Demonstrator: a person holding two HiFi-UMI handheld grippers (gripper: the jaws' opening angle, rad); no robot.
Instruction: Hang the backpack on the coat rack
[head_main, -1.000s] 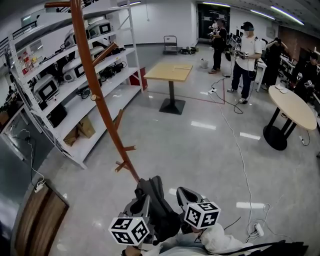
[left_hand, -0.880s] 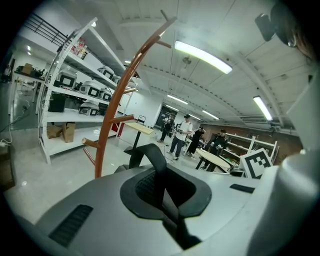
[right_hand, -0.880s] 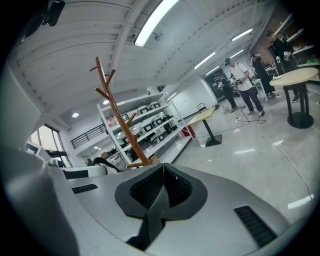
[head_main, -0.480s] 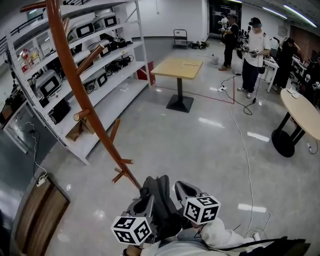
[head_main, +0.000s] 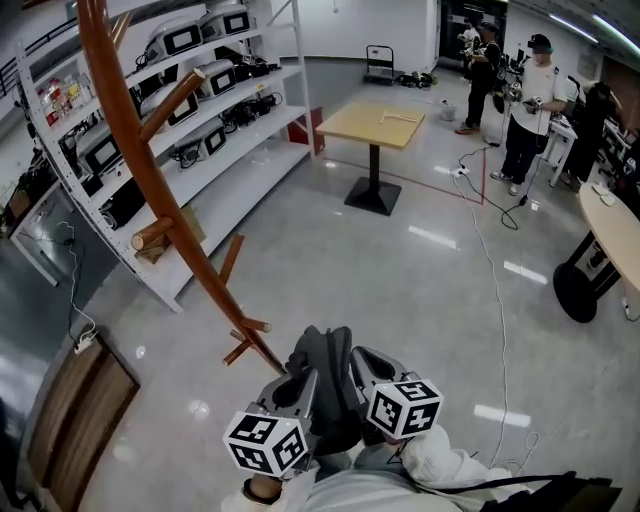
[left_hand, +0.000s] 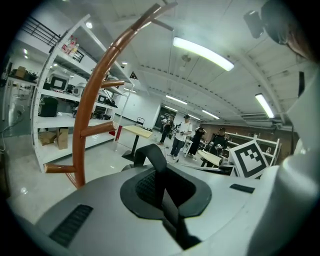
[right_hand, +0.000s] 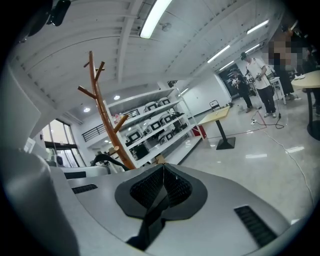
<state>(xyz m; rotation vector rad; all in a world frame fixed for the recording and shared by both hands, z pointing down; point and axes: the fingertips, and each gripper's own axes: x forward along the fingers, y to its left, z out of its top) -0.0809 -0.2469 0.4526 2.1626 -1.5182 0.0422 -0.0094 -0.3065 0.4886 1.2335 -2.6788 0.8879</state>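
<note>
A dark backpack (head_main: 327, 395) hangs between my two grippers at the bottom of the head view. My left gripper (head_main: 299, 380) is shut on a black strap loop (left_hand: 153, 156) that arches up out of its pads. My right gripper (head_main: 360, 365) is shut on another black strap (right_hand: 151, 221), which runs down from its closed pads. The brown wooden coat rack (head_main: 152, 185) rises just ahead and to the left, with pegs (head_main: 176, 97) branching off its trunk. Both gripper views show it too, standing close in the left gripper view (left_hand: 83, 125) and further left in the right one (right_hand: 104, 123).
White shelving (head_main: 215, 95) with equipment runs along the left behind the rack. A square wooden table (head_main: 380, 125) stands mid-floor, a round table (head_main: 612, 230) at the right. Several people (head_main: 527, 110) stand at the back. Cables (head_main: 487, 260) trail over the floor; a wooden panel (head_main: 70, 420) lies lower left.
Both grippers have carried the backpack forward toward the coat rack. The rack's trunk and pegs now stand closer and larger in the head view.
</note>
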